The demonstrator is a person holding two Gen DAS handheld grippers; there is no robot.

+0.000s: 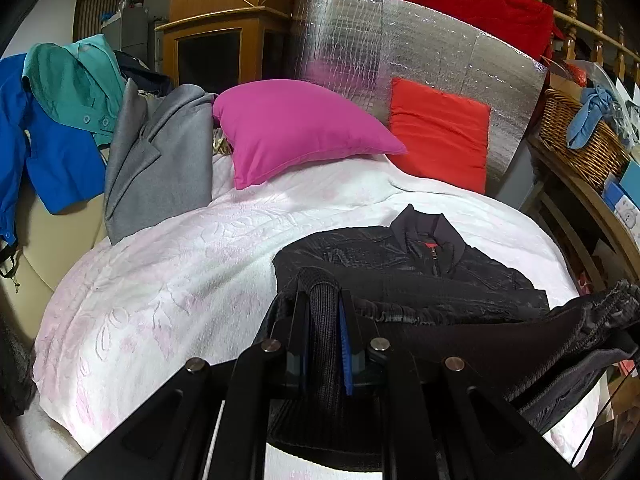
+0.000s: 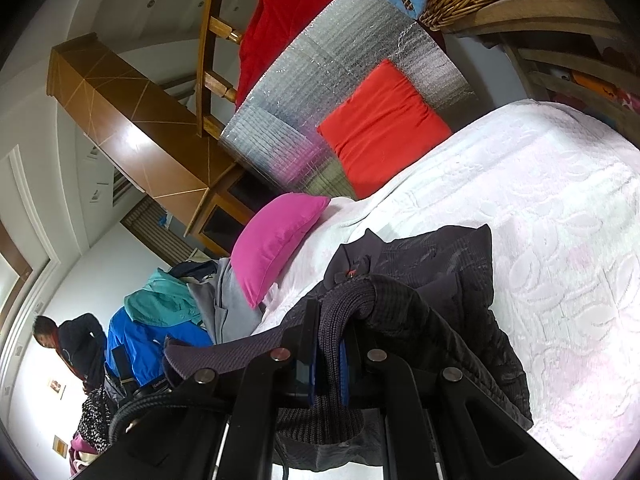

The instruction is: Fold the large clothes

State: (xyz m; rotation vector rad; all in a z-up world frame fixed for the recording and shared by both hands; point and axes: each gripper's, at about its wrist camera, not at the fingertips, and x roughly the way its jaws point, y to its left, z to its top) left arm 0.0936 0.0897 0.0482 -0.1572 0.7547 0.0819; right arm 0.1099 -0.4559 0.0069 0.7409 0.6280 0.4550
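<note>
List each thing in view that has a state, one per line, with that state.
left gripper: shut on the ribbed hem of the black jacket.
right gripper: shut on the ribbed hem too.
black jacket: on the white blanket, collar zipped, hem lifted.
white blanket: spread over the bed.
pink pillow: propped on the blanket.
grey coat: draped, unfolded.

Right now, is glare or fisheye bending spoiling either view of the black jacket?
Left wrist view: jacket sharp, evenly lit; glare only on the foil sheet; bed edges bow. Right wrist view: tilted, jacket clear, blanket slightly washed out.
</note>
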